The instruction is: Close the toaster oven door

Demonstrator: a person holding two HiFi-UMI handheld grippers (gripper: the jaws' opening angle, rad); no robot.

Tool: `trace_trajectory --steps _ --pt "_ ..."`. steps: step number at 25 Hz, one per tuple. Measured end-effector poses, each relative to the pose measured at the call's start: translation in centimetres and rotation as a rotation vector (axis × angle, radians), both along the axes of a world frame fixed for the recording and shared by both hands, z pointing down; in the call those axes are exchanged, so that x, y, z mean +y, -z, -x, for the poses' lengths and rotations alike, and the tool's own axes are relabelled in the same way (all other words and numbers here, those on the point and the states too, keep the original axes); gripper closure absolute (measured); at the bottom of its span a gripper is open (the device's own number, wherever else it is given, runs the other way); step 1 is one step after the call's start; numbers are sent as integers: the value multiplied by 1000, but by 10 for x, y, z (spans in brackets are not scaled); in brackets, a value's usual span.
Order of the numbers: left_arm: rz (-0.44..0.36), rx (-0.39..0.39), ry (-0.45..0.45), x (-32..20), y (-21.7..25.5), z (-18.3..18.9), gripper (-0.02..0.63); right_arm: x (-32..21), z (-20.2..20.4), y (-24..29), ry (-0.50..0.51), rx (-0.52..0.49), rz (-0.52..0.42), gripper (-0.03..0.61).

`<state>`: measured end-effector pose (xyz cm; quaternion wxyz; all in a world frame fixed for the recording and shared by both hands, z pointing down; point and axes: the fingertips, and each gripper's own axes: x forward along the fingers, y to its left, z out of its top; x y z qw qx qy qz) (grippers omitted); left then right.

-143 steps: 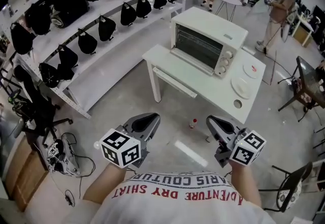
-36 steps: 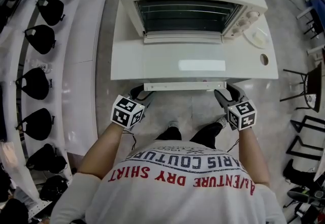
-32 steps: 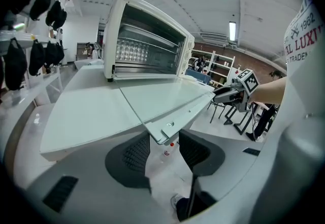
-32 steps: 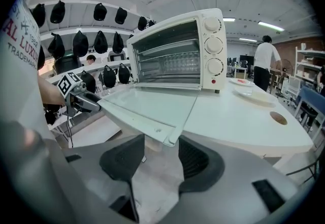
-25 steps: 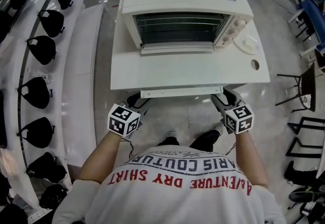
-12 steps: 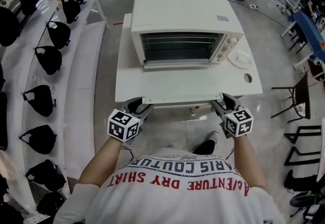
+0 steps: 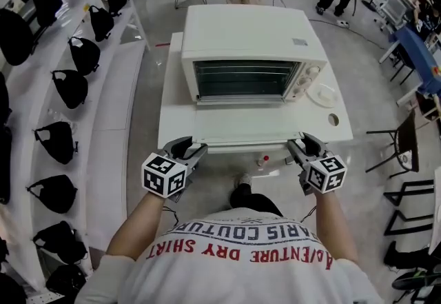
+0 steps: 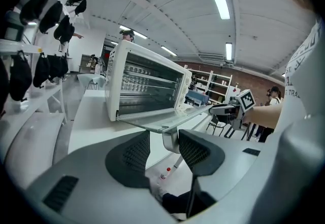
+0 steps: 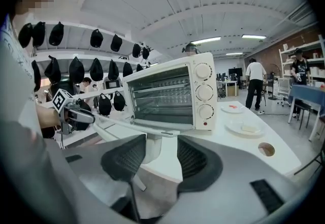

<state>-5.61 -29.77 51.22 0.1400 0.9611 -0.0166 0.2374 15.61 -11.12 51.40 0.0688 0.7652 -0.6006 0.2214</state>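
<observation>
A white toaster oven [image 7: 248, 34] stands on a white table [image 7: 171, 78], its glass door [image 7: 241, 125] hanging open toward me and tilted a little up from flat. Along the door's front edge runs its handle [image 7: 241, 147]. My left gripper [image 7: 187, 147] is shut on the handle's left end and my right gripper [image 7: 298, 145] on its right end. In the left gripper view the handle post [image 8: 171, 139] sits between the pads of the left gripper [image 8: 165, 146]. In the right gripper view the other post [image 9: 151, 141] sits within the right gripper [image 9: 161, 149].
A plate [image 7: 321, 94] and a round hole [image 7: 333, 118] lie on the table right of the oven. White shelves with black bags [image 7: 69, 85] run along the left. A small bottle [image 7: 260, 156] stands on the floor under the table. Several people stand behind the oven.
Both grippers have risen with the handle, and the door's front edge has lifted from lying flat. The head camera has tipped up, showing more of the room beyond.
</observation>
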Motion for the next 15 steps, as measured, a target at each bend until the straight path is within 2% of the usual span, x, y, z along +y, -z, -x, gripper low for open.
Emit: trace_trajectory --steps 15 --pt "65 78 57 -26 46 -18 416 -24 -21 47 -42 -84 -125 396"
